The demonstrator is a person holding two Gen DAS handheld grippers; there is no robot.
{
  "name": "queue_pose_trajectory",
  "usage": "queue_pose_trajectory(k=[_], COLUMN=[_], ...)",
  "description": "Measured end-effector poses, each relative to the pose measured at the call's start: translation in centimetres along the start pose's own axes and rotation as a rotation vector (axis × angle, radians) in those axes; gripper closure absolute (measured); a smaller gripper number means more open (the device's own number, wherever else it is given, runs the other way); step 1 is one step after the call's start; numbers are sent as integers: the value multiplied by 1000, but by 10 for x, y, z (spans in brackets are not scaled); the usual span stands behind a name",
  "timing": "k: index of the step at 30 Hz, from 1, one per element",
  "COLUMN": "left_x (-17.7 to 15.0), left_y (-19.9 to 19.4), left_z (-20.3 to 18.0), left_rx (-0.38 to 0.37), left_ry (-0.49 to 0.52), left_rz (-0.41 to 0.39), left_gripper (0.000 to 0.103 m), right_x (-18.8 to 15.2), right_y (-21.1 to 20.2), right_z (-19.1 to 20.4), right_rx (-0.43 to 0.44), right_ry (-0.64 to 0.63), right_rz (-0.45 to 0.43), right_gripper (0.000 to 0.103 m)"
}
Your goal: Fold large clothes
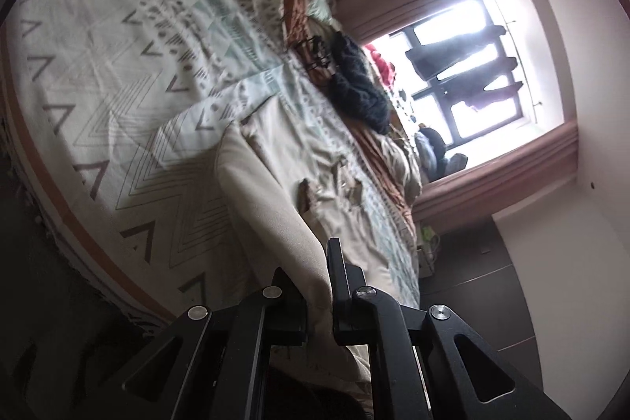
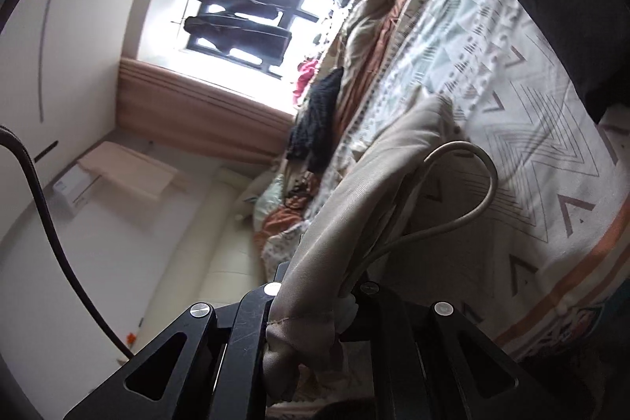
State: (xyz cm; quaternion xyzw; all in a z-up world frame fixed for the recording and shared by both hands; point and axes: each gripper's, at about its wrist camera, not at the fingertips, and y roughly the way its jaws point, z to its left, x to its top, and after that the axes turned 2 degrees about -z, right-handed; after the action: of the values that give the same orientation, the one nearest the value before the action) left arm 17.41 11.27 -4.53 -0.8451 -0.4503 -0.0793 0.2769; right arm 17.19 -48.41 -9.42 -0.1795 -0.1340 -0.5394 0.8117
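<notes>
a: where's the garment right now?

b: the beige garment (image 1: 275,184) is partly off the patterned bedspread (image 1: 118,85). each gripper has an edge of it, and the far part still lies on the bed.

a: and the jaws?

b: the left gripper (image 1: 315,286) is clamped on a fold of the cloth. the right gripper (image 2: 311,302) is closed on a bunched hem, with a pale drawstring (image 2: 464,184) looping out beside it.

a: why hold it at two points?

b: likely so the cloth hangs taut between them and the fold lands straight.

a: which edge is it, waistband or hem?

b: the views are blurred, so i can't tell. the drawstring hints at a waist or hood.

a: anything in the way?

b: a dark knitted item (image 1: 354,81) lies near the window (image 1: 472,73), well apart from the beige cloth.
</notes>
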Motion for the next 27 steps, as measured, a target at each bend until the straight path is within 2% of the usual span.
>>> queue_pose_trajectory(k=[9, 12, 15, 21, 27], left_x=[-9, -11, -9, 4, 36], left_y=[-73, -90, -99, -78, -30], left_z=[-34, -40, -44, -50, -80], left_rx=[-68, -104, -107, -87, -71], left_ry=[33, 34, 49, 50, 76], left_rz=[-56, -64, -83, -77, -75], left_gripper=[96, 96, 96, 95, 95], right_x=[-12, -19, -21, -9, 29], right_y=[-58, -71, -77, -63, -15], right_z=[55, 69, 78, 71, 64], right_rx=[100, 136, 156, 121, 87], right_ry=[-63, -93, -123, -107, -20], right_rz=[-40, -49, -58, -70, -74], right_gripper=[94, 94, 94, 94, 94])
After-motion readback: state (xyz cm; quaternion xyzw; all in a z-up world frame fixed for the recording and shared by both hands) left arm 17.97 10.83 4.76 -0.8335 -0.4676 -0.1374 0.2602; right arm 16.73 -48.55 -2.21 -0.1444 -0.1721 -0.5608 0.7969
